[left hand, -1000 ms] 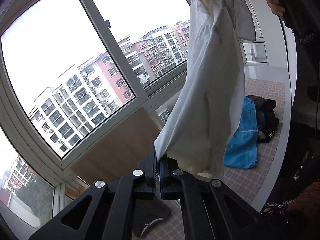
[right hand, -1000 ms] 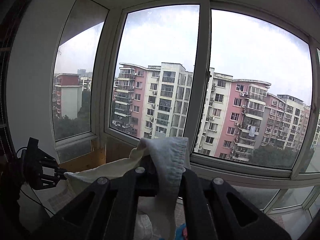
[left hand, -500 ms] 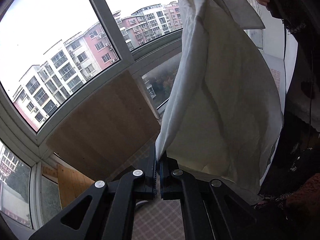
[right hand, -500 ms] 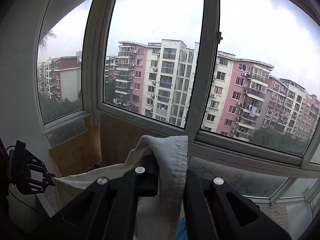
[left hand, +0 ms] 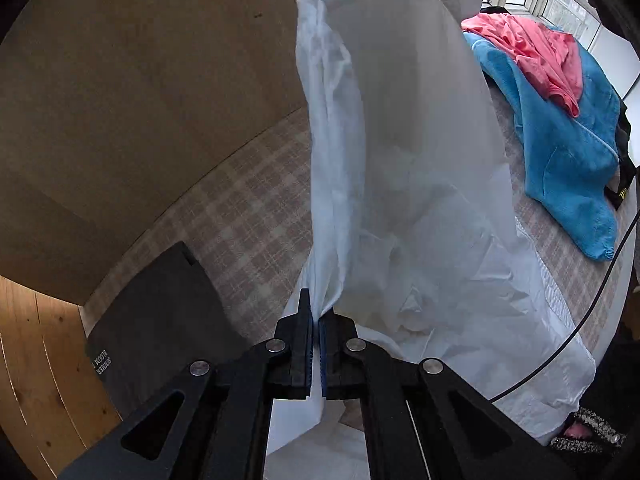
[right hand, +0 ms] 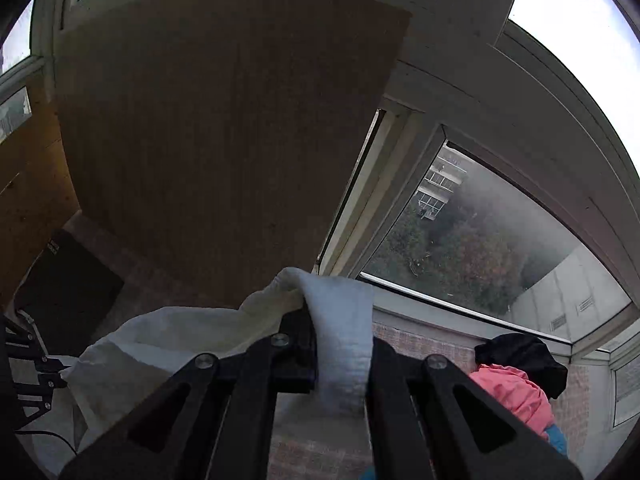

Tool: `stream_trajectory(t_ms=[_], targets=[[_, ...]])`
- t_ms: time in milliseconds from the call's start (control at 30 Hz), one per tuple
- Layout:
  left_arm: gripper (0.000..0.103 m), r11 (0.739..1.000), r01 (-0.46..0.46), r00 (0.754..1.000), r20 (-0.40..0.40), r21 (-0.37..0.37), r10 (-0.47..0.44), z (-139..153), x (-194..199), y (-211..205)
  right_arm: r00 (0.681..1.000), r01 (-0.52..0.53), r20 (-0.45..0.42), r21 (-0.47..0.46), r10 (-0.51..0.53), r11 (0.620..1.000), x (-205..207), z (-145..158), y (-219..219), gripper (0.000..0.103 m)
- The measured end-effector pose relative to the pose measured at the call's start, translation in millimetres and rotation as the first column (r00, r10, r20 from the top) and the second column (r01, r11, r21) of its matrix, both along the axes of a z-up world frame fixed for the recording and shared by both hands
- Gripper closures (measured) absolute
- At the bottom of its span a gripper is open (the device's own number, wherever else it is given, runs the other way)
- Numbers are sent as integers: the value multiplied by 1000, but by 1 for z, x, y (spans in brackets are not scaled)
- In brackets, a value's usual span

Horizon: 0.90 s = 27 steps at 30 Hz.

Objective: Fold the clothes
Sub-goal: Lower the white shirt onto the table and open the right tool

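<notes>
White garment [left hand: 400, 152] hangs pinched between both down-tilted claws, left claw [left hand: 315, 312] and, seemingly, right claw [right hand: 336, 320].

one white garment [left hand: 400, 168], two grippers [left hand: 315, 316]

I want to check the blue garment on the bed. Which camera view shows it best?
The left wrist view. There the blue garment lies spread on the checked cover, under a pink garment. In the right wrist view only a small blue edge shows below the pink garment.
</notes>
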<state>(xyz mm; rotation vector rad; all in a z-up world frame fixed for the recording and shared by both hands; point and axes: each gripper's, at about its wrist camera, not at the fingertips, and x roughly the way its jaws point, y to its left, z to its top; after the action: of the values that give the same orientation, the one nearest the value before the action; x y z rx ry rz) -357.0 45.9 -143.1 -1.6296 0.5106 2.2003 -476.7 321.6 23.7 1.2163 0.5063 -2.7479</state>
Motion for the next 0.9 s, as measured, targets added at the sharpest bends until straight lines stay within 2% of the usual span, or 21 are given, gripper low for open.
stream_trajectory(t_ms=[67, 100, 267, 367, 400, 467, 533, 567, 633, 700, 767, 867, 900], targets=[[101, 1000, -16, 999, 29, 14, 16, -24, -16, -4, 1000, 16, -9, 26, -16, 1000, -13, -26, 1, 101], [101, 999, -20, 999, 41, 25, 19, -31, -22, -6, 1000, 23, 0, 2, -23, 1000, -17, -32, 6, 101], [101, 999, -24, 996, 81, 39, 20, -57, -32, -18, 996, 46, 79, -179, -33, 983, -29, -52, 36, 100], [101, 999, -37, 994, 107, 39, 32, -65, -38, -22, 990, 56, 143, -323, -10, 945, -34, -51, 58, 99], [101, 998, -38, 993, 115, 39, 34, -68, -39, -22, 986, 61, 164, -372, 1, 926, -35, -50, 65, 95], [100, 999, -34, 992, 125, 34, 29, -73, -40, -19, 982, 72, 191, -421, 10, 904, -37, -45, 78, 94], [100, 999, -30, 991, 129, 32, 25, -74, -39, -15, 976, 47, 218, -347, 32, 937, -36, -45, 76, 89], [100, 999, -28, 991, 130, 26, 24, -74, -39, -13, 972, 27, 232, -293, 44, 956, -34, -46, 73, 81], [100, 999, -30, 991, 134, 22, 27, -75, -38, -10, 962, -17, 264, -184, 66, 983, -32, -47, 66, 81], [100, 999, -36, 990, 141, 20, 33, -76, -38, -9, 945, -75, 310, -96, 102, 992, -29, -49, 60, 81], [100, 999, -47, 988, 149, 24, 43, -78, -37, -10, 929, -119, 336, -122, 153, 985, -26, -39, 62, 81], [100, 998, -51, 986, 161, 21, 47, -82, -35, -10, 896, -136, 370, -298, 245, 945, -37, -22, 83, 81], [100, 999, -50, 985, 164, 18, 47, -83, -34, -10, 895, -128, 367, -336, 255, 933, -41, -14, 91, 81]])
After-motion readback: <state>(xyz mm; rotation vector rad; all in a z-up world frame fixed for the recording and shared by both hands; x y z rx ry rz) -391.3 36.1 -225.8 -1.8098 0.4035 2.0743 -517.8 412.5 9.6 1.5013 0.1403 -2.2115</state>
